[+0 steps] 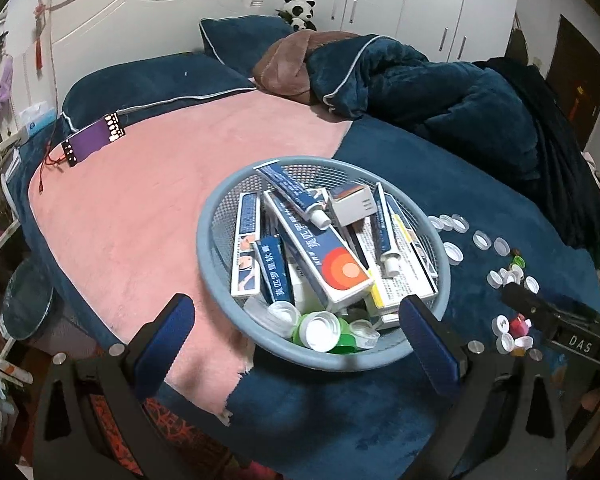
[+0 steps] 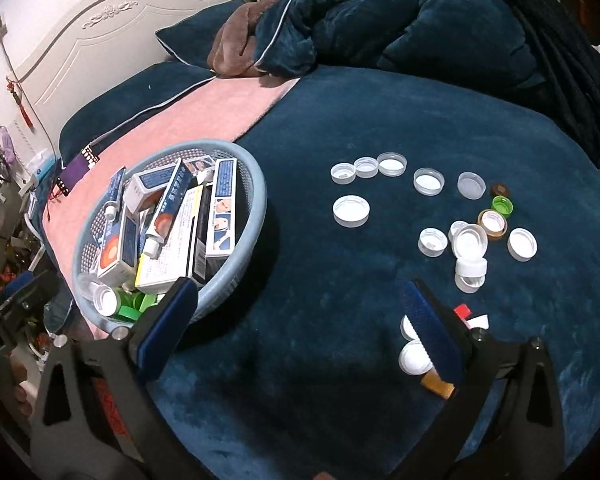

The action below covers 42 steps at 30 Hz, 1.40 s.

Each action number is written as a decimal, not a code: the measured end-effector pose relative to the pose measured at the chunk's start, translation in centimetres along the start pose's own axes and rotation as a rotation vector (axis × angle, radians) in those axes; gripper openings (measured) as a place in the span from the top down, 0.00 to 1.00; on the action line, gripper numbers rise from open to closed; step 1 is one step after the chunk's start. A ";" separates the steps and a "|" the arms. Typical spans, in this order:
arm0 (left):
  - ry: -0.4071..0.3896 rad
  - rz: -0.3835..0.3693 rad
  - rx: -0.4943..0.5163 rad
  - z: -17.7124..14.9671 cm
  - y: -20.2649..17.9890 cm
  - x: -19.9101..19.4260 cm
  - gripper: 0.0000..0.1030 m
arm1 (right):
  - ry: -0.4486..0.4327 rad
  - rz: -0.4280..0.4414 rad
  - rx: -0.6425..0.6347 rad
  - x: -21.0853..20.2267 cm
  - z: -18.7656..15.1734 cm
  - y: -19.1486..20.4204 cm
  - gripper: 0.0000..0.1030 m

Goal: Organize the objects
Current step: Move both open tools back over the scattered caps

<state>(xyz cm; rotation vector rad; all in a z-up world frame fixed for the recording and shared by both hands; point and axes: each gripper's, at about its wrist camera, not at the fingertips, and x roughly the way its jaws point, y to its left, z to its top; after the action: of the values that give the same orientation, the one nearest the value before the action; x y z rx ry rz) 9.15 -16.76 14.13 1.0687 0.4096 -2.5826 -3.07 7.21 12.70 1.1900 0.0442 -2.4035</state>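
Observation:
A blue-grey mesh basket (image 1: 204,236) sits on the bed, holding medicine boxes (image 1: 324,256), ointment tubes (image 1: 296,196) and several bottle caps (image 1: 320,330). My left gripper (image 1: 296,302) hangs open just before its near rim with nothing between its blue pads. In the right wrist view the basket (image 2: 260,192) is at the left. Many loose white, green and brown caps (image 2: 351,210) lie scattered on the dark blue blanket to the right. My right gripper (image 2: 296,286) stands open over bare blanket. Its right finger (image 2: 432,332) covers part of a few caps (image 2: 414,358).
A pink blanket (image 1: 140,200) covers the bed's left side, with a purple strip (image 1: 92,142) on it. A heaped dark blue quilt (image 1: 440,92) and pillows (image 1: 152,84) lie at the back. The bed's edge runs below both grippers.

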 end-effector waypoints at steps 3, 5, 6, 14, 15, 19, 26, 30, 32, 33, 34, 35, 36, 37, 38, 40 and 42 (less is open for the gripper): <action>0.007 -0.003 0.003 0.0 -0.3 0.0 0.01 | -0.005 -0.004 0.013 -0.4 -0.2 -0.5 0.00; 0.006 -0.007 0.007 0.0 -0.6 0.0 0.01 | -0.005 -0.010 0.028 -0.6 -0.2 -1.1 0.00; 0.004 -0.009 0.009 0.0 -0.7 0.0 0.01 | -0.005 -0.012 0.032 -0.7 -0.2 -1.3 0.00; 0.008 -0.023 0.053 0.0 -3.1 0.1 0.01 | -0.011 -0.039 0.071 -1.5 -0.6 -3.5 0.00; 0.008 -0.026 0.060 0.0 -3.4 0.1 0.01 | -0.011 -0.043 0.076 -1.5 -0.7 -3.9 0.00; 0.012 -0.036 0.093 -0.1 -4.9 0.2 0.01 | -0.010 -0.060 0.105 -1.8 -1.0 -5.4 0.00; 0.024 -0.062 0.135 -0.2 -7.5 0.7 0.01 | -0.014 -0.088 0.159 -2.6 -1.6 -8.2 0.00; 0.029 -0.075 0.158 -0.4 -8.9 0.9 0.01 | -0.021 -0.102 0.191 -3.1 -1.8 -9.8 0.00; 0.032 -0.080 0.167 -0.5 -9.5 1.0 0.01 | -0.023 -0.108 0.205 -3.3 -2.0 -10.5 0.00; 0.033 -0.084 0.172 -0.5 -9.8 1.1 0.01 | -0.024 -0.113 0.214 -3.5 -2.2 -11.0 0.00; 0.035 -0.089 0.178 -0.6 -10.3 1.2 0.01 | -0.024 -0.115 0.219 -3.5 -2.2 -11.3 0.00; 0.036 -0.091 0.182 -0.6 -10.5 1.3 0.01 | -0.023 -0.117 0.225 -3.5 -2.3 -11.5 0.00; 0.040 -0.095 0.189 -0.7 -11.0 1.4 0.01 | -0.022 -0.120 0.232 -3.6 -2.4 -11.9 0.00; 0.041 -0.098 0.194 -0.7 -11.3 1.4 0.01 | -0.021 -0.124 0.239 -3.6 -2.5 -12.2 0.00; 0.042 -0.103 0.200 -0.7 -11.6 1.5 0.01 | -0.020 -0.127 0.242 -3.7 -2.6 -12.5 0.00; 0.044 -0.112 0.212 -0.8 -12.3 1.6 0.01 | -0.019 -0.134 0.253 -3.7 -2.8 -13.2 0.00; 0.048 -0.119 0.222 -0.9 -12.9 1.8 0.01 | -0.019 -0.139 0.265 -3.8 -3.0 -13.8 0.00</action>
<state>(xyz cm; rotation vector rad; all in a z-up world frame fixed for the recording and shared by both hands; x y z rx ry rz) 3.49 -4.95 14.04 1.2154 0.2054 -2.7631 -4.49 21.72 11.42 1.3181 -0.2106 -2.6039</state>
